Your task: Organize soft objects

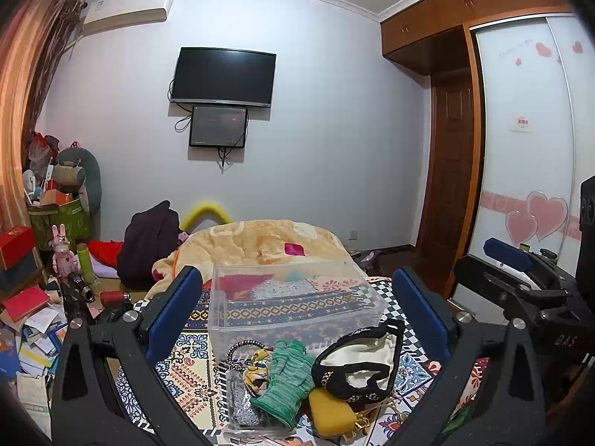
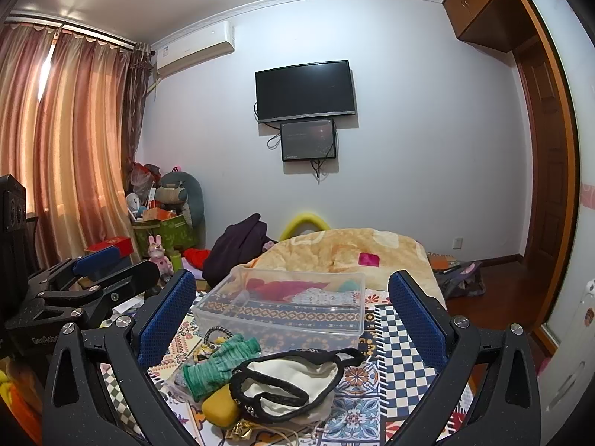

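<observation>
A clear plastic bin [image 1: 293,306] [image 2: 286,312] stands on a patterned cloth. In front of it lies a pile of soft things: a green knit glove [image 1: 288,379] [image 2: 217,366], a white pouch with black trim [image 1: 362,362] [image 2: 293,384], a yellow sponge [image 1: 331,410] [image 2: 219,407] and a yellow-patterned scrunchie [image 1: 256,369]. My left gripper [image 1: 297,308] is open and empty above the pile. My right gripper [image 2: 293,312] is open and empty too, and it shows at the right of the left wrist view [image 1: 520,271].
A beige blanket [image 1: 260,241] [image 2: 353,249] is heaped behind the bin, with a dark garment [image 1: 152,245] beside it. Boxes, toys and papers [image 1: 33,327] clutter the left. A wardrobe [image 1: 528,148] stands at the right.
</observation>
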A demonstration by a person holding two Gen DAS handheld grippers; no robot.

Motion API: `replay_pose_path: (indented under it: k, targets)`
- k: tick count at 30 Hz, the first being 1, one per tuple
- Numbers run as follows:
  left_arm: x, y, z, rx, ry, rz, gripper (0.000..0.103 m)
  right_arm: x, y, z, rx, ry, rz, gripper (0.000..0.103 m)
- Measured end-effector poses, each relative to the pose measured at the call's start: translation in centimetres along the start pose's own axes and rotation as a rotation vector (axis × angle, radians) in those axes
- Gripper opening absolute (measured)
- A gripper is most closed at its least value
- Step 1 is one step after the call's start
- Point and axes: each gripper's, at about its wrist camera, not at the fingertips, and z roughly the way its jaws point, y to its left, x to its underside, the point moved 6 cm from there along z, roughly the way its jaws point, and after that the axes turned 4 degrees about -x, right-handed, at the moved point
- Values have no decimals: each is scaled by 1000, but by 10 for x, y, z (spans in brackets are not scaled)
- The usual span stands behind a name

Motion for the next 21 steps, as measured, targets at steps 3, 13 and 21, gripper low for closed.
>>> replay_pose_path:
  k: [3, 13, 21]
  targets:
    - [0, -1, 0, 0, -3, 3, 103, 0, 0, 0, 1, 0, 1, 103]
    - [1, -3, 0, 5, -4, 6, 103, 0, 0, 0, -4, 0, 7, 103]
    - [1, -4, 0, 5, -5, 6, 103, 0, -1, 0, -6, -2, 4, 103]
